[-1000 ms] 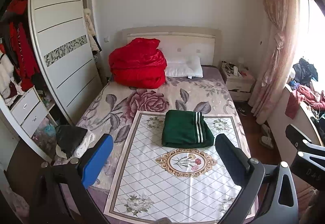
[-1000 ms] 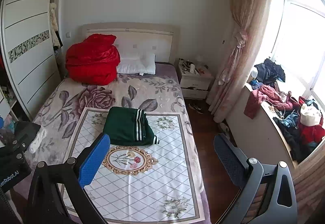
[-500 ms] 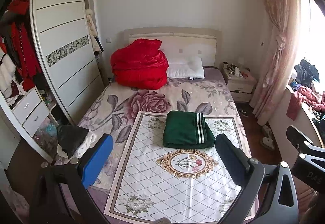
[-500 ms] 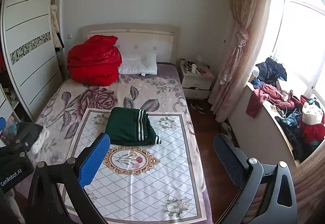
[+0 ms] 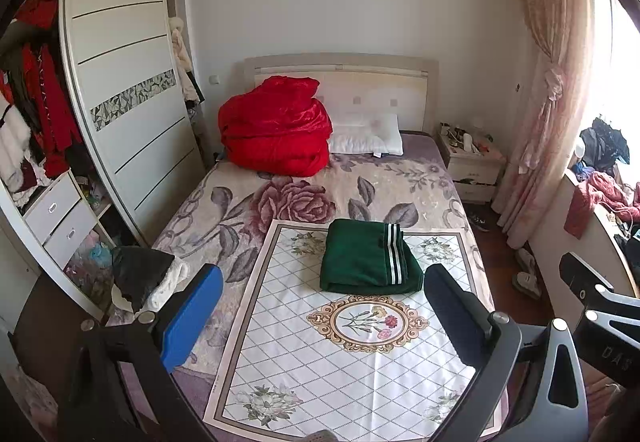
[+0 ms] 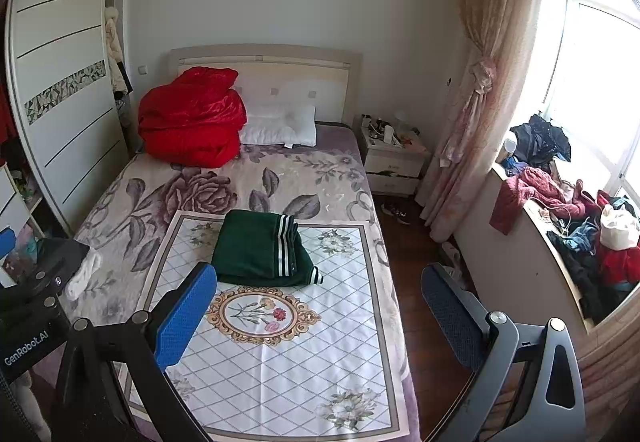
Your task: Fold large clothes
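The folded green garment (image 5: 370,260) with white stripes lies on the patterned white cloth (image 5: 352,354) spread over the foot half of the bed (image 5: 224,209); it sits at the far end of that cloth, just beyond the round floral medallion (image 5: 366,322), flat and squared off, with a striped cuff poking out at its near right corner in the right wrist view.

The left gripper (image 5: 320,312) hangs above the near end of the bed with its jaws spread wide and nothing between them; the garment shows through the gap, well ahead of the fingertips and nearer the dark right finger (image 5: 456,312) than the blue left finger (image 5: 190,316); no contact with the fabric.

The right gripper (image 6: 318,312) is likewise wide open and empty; from its camera the green garment (image 6: 262,250) lies ahead and toward the left, just past the tip of the blue finger (image 6: 184,316), while the dark finger (image 6: 452,316) hangs over the wooden floor (image 6: 416,282) beside the bed.

At the headboard end a bundled red quilt (image 5: 276,133) rests beside a white pillow (image 5: 368,137), well apart from the garment; a dark item and a white item (image 5: 146,276) lie on the bed's left edge near the wardrobe (image 5: 128,81).
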Action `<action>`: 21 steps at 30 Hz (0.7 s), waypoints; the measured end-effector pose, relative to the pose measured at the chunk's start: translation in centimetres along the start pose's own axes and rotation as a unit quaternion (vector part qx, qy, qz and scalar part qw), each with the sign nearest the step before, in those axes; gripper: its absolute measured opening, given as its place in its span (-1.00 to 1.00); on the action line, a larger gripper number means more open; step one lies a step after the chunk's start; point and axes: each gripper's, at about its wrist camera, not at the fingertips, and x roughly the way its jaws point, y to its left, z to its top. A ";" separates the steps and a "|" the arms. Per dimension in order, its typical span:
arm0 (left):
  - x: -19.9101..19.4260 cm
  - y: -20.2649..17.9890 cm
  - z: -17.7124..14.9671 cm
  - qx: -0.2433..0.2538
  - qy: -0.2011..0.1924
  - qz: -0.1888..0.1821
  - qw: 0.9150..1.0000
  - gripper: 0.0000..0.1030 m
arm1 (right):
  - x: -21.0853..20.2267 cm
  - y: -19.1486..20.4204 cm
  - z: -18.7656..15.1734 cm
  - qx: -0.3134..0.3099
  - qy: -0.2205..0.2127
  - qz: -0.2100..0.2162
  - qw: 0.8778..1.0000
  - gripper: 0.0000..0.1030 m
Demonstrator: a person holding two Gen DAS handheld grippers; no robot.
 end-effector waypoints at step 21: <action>-0.4 -0.2 0.8 0.003 -0.001 -0.008 1.000 0.99 | 0.3 0.4 -0.1 0.003 0.000 0.004 1.000 1.00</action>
